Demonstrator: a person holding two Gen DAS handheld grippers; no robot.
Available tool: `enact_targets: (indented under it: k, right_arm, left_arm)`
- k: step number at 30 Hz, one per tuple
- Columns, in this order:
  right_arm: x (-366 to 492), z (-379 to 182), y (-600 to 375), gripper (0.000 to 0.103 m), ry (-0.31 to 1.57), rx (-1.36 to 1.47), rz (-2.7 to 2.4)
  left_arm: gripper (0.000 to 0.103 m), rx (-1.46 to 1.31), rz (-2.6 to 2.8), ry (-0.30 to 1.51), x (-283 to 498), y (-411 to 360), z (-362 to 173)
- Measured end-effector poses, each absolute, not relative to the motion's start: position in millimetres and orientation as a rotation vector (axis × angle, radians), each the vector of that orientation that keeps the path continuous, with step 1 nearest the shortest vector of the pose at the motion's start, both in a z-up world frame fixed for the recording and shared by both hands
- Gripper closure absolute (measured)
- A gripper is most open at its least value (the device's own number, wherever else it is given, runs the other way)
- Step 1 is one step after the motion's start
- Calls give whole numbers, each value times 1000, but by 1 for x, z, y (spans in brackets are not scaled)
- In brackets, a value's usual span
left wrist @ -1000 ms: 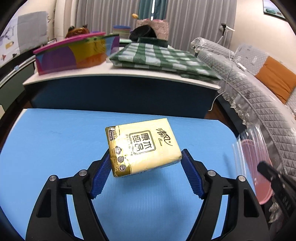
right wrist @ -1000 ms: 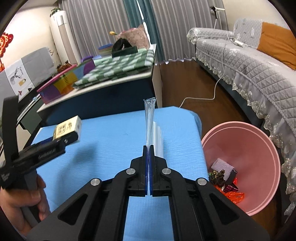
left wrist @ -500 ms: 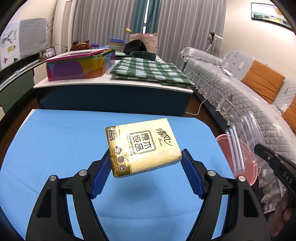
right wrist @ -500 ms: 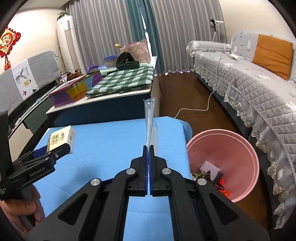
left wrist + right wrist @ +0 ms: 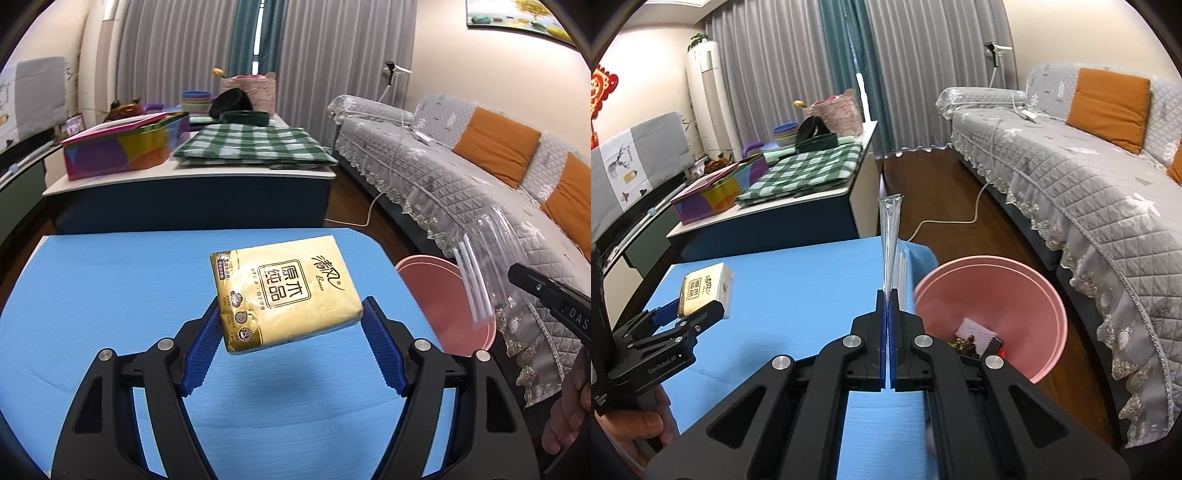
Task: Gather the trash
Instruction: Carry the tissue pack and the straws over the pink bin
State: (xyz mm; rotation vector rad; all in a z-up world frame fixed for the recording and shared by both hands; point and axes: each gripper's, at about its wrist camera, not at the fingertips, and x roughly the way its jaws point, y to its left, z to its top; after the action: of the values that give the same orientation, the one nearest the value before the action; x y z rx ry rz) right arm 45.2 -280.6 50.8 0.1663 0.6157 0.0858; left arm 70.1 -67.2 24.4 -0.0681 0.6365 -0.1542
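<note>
The left gripper [image 5: 291, 325] has its jaws set wide and clamped on a yellow tissue pack [image 5: 286, 291], blue pads pressing its two short ends. The pack hangs in the air above the blue surface [image 5: 110, 288], clear of it. Its long axis runs across from pad to pad, tilted so the end nearer the pink bin [image 5: 443, 295] sits a little lower; its printed broad face looks up and back toward the camera.

The right gripper [image 5: 887, 295] has its jaws pressed fully together on the bottom edge of a clear plastic bag [image 5: 891, 236]. Seen edge-on from that wrist, the bag stands upright as a thin sliver, long axis vertical, over the surface's edge nearest the bin. From the left wrist its flat face shows, leaning above the bin's rim.

The bin stands on the wooden floor [image 5: 942, 206] just beside the surface, with scraps of trash [image 5: 975, 338] at its bottom.
</note>
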Motion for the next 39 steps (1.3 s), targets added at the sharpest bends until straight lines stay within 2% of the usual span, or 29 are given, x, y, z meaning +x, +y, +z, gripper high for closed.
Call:
enact_targets:
  k: [39]
  right_arm:
    - [54, 54, -392, 102, 581, 265, -110]
  left_arm:
    - [32, 21, -418, 638, 111, -209, 32]
